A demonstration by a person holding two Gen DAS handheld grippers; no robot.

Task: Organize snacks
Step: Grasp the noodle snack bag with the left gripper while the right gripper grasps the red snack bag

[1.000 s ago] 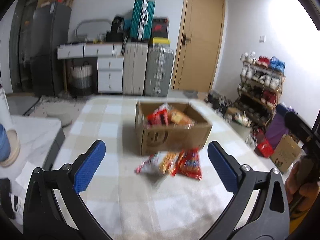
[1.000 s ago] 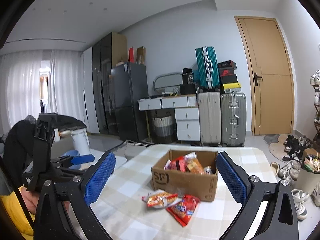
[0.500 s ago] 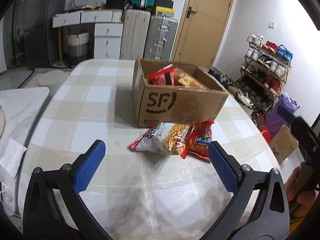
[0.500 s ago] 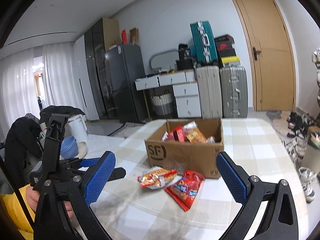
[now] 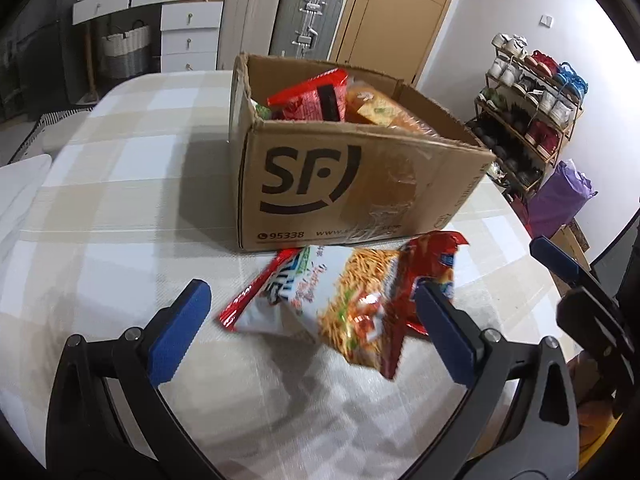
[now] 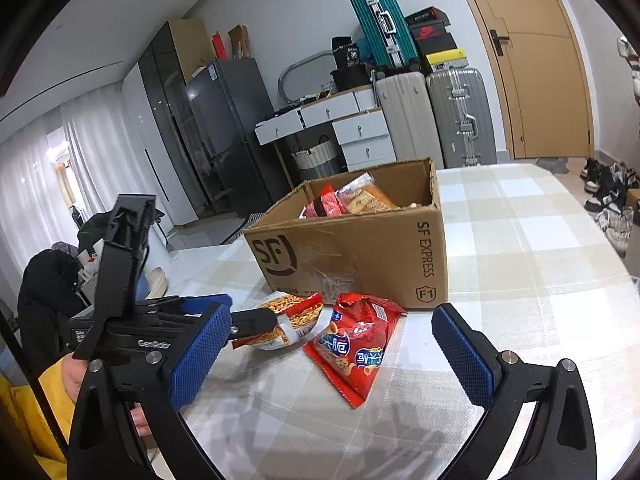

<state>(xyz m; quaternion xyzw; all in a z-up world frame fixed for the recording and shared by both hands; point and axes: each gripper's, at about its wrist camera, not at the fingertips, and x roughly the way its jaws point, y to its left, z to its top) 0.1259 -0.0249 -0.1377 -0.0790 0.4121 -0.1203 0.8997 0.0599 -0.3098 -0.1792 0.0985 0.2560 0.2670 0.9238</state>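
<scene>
An open cardboard SF box (image 5: 340,184) (image 6: 360,256) with several snack packs inside stands on the checked tablecloth. In front of it lie a white-and-orange noodle-snack bag (image 5: 320,300) (image 6: 290,322) and a red snack bag (image 5: 424,276) (image 6: 356,348). My left gripper (image 5: 312,332) is open, its blue pads on either side of the noodle-snack bag, close above the table. In the right wrist view its fingers (image 6: 256,320) reach the bag's left end. My right gripper (image 6: 332,354) is open and empty, just short of the red bag.
The table (image 5: 120,184) runs to a rounded edge on the right. Beyond stand suitcases (image 6: 460,116), white drawers (image 6: 360,136), a fridge (image 6: 224,128), a door (image 6: 540,60) and a shoe rack (image 5: 532,92). A person in yellow (image 6: 24,408) holds the grippers.
Both grippers have moved forward and down toward the two bags. The left gripper now straddles the noodle-snack bag. Both stay open.
</scene>
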